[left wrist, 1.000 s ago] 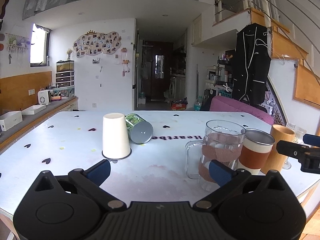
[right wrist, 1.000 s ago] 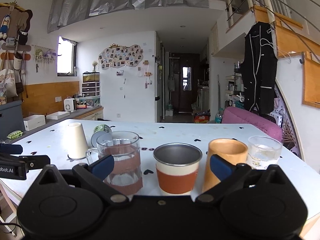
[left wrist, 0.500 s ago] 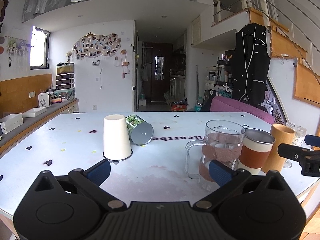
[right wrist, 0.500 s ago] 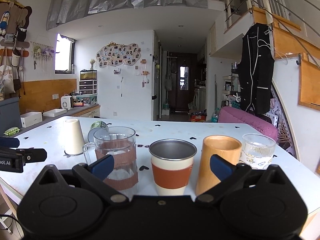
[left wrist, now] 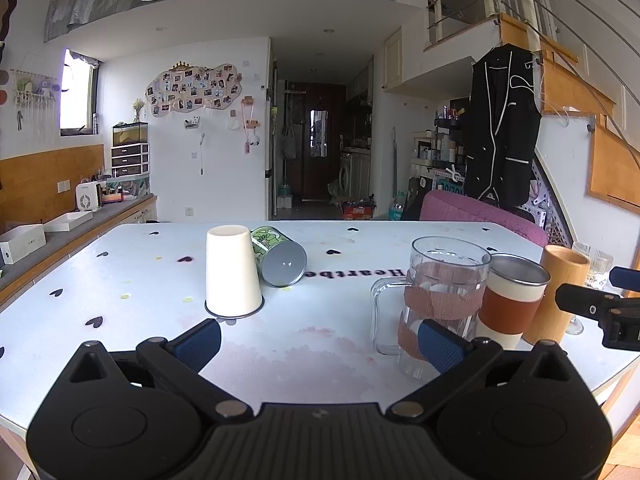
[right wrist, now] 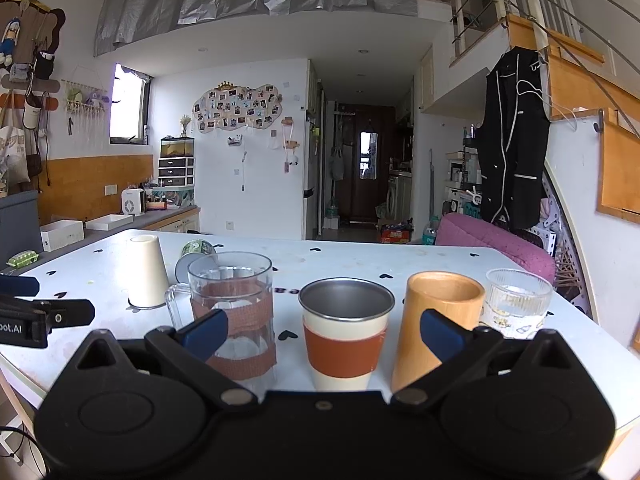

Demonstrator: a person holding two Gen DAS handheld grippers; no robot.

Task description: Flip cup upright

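Observation:
A cream cup [left wrist: 232,270] stands upside down on the white table [left wrist: 320,344]; it also shows in the right wrist view [right wrist: 146,271]. A green patterned metal cup [left wrist: 279,256] lies on its side just behind and right of it, base toward me, partly hidden in the right wrist view [right wrist: 192,254]. My left gripper [left wrist: 318,344] is open and empty, short of the cream cup. My right gripper [right wrist: 324,332] is open and empty, in front of the upright cups.
A row of upright vessels stands at the right: a glass mug [left wrist: 440,300], a steel cup with brown sleeve [right wrist: 346,334], a wooden cup [right wrist: 438,320] and a small ribbed glass [right wrist: 518,304]. A purple chair [left wrist: 480,216] sits behind the table.
Both grippers have drifted slightly; the cups have not moved. The left view shifted a little to the left and the right view lowered slightly toward the cups.

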